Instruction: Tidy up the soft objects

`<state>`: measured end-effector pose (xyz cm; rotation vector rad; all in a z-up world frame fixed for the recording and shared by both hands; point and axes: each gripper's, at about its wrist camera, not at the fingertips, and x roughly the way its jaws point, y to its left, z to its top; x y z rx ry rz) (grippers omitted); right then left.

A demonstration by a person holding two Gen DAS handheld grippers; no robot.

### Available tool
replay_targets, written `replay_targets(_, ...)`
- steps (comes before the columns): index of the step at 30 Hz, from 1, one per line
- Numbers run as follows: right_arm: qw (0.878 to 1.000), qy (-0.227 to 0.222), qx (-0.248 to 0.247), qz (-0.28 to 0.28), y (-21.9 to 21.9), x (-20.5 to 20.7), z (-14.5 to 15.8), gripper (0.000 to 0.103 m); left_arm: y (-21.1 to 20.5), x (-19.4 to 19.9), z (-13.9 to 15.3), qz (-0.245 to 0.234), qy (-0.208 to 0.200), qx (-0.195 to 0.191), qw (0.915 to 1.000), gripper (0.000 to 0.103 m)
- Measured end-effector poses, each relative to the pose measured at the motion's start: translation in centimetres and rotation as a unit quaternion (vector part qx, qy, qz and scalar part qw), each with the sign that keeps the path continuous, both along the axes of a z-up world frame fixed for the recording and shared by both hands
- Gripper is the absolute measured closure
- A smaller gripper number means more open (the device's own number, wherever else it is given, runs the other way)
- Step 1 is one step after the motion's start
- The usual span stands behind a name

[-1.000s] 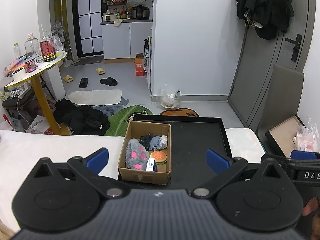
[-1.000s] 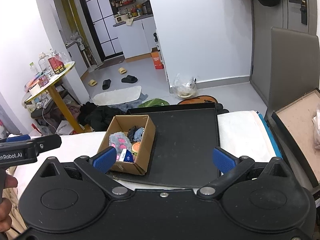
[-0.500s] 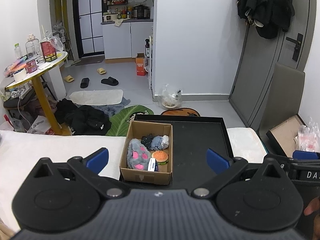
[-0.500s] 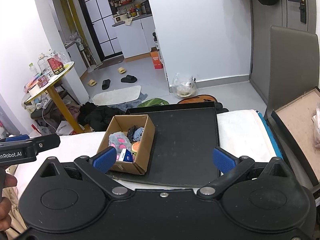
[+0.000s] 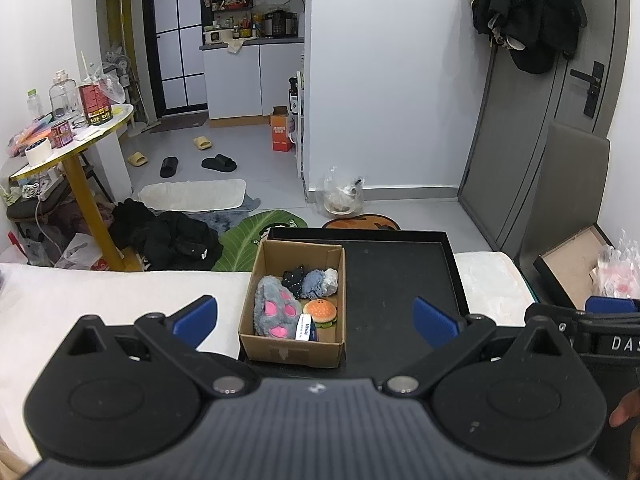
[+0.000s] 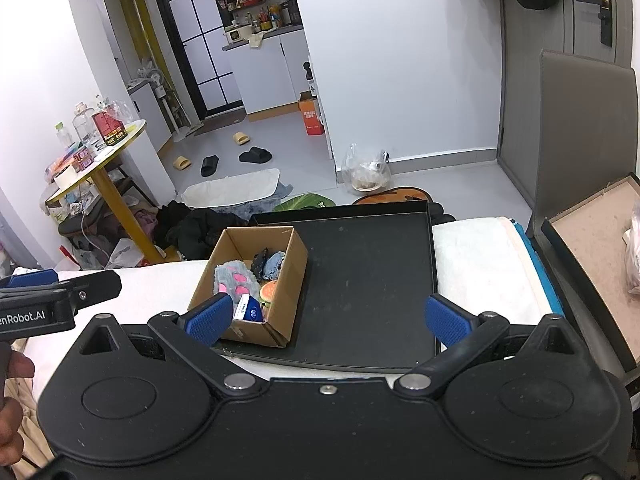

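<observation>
Soft toys sit packed in a cardboard box [image 5: 294,344] at the left end of a black tray [image 5: 400,280]: grey paw plush [image 5: 276,310] along the box's left side, burger plush [image 5: 319,311] beside it, bundled socks [image 5: 310,282] at the far end. Tray lies on white bedding [image 5: 80,300]. Left gripper [image 5: 314,316]: jaws spread wide, empty, touching nothing, held back from the box. Right gripper [image 6: 326,316]: jaws equally wide, empty, over the tray's near edge.

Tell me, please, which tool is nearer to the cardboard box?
Left. The left tool faces the cardboard box squarely; the right tool sits off to the box's right.
</observation>
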<state>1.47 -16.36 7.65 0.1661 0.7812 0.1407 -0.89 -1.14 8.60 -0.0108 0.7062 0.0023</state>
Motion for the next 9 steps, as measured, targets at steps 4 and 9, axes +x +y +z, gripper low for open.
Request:
replay_targets(4,1.000,0.000,0.000,0.000,-0.02,0.00,-0.01,0.000,0.04,0.06,-0.04,0.000,0.000,-0.003,1.0000,0.000)
replay_targets(9,1.000,0.000,0.000,0.000,-0.05,0.01,-0.07,0.000,0.12,0.12,-0.11,0.002,-0.001,-0.008,1.0000,0.000)
